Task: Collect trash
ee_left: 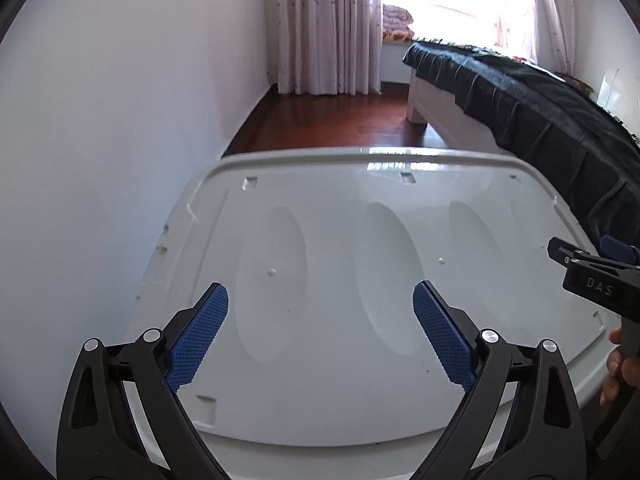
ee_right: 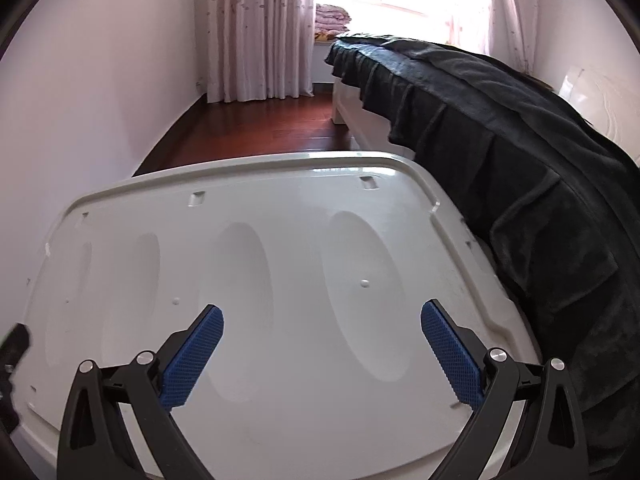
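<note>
Left wrist view first: the left gripper (ee_left: 320, 336) has its jaws spread wide with nothing between them, blue pads facing each other over a big white plastic lid (ee_left: 360, 240). The lid has long oval dents moulded into it and a raised rim. Off at the right edge you can see the right gripper (ee_left: 600, 276) poking in over the lid, with a bit of the person's hand (ee_left: 618, 368) on its handle. Behind the lid there's dark red wooden floor (ee_left: 340, 120), a bed (ee_left: 520, 92) under a dark cover along the right, and pale curtains (ee_left: 328, 28) by a bright window. I can't spot any trash in this view.

Right wrist view: the right gripper (ee_right: 322, 354) is the same deal, jaws wide apart and holding nothing, hovering over the same white lid (ee_right: 280, 208). The bed's dark cover (ee_right: 520, 152) sits just beside the lid's right edge. A sliver of the left gripper (ee_right: 12, 364) shows at the far left. No trash visible here either.
</note>
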`<state>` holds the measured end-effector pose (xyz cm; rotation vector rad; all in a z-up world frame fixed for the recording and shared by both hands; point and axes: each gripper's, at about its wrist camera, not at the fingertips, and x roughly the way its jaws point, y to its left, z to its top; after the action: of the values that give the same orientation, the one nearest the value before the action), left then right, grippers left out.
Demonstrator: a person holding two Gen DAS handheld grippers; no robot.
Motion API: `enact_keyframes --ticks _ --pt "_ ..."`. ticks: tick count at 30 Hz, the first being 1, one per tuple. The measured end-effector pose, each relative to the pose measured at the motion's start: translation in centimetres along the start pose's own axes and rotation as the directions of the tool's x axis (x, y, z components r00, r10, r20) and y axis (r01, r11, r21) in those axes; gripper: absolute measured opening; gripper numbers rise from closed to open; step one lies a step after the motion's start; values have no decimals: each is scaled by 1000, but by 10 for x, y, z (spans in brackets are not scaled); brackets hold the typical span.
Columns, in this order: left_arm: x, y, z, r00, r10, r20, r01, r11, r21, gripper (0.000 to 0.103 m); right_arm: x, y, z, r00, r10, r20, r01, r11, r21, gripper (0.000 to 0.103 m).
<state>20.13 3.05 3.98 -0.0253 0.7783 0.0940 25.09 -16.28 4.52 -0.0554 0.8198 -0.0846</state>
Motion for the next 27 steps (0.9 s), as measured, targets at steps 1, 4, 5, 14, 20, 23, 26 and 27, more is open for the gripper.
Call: enact_keyframes --ticks 1,4,5,14,20,23,26,27 --pt "3 -1 0 1000 -12 -6 12 1000 -7 91 -1 2 -1 1000 6 1 -6 1000 -3 97" --pt "4 -6 1 1000 -17 -4 17 1000 9 91 -3 11 -1 1000 17 6 -17 1000 -24 98" --pt "4 -7 2 1000 -18 -3 18 1000 14 91 -3 12 0 1000 18 7 -18 999 -30 97" --pt "9 -9 1 1000 -23 -20 23 1000 11 91 0 18 -2 1000 26 -9 -26 999 -40 97" --pt "8 -9 1 999 -26 -22 27 1000 8 91 1 17 -2 999 30 -15 -30 999 -27 98" --pt "8 -10 0 999 -25 -26 25 1000 8 91 1 16 -2 999 29 -16 -29 999 -25 98" --pt "10 -10 0 999 -29 -36 29 1000 -2 91 2 16 -2 999 30 -23 -30 999 -22 97" --pt "11 -9 -1 999 -33 -41 32 999 -11 91 2 16 -2 999 30 -25 -31 999 -22 97"
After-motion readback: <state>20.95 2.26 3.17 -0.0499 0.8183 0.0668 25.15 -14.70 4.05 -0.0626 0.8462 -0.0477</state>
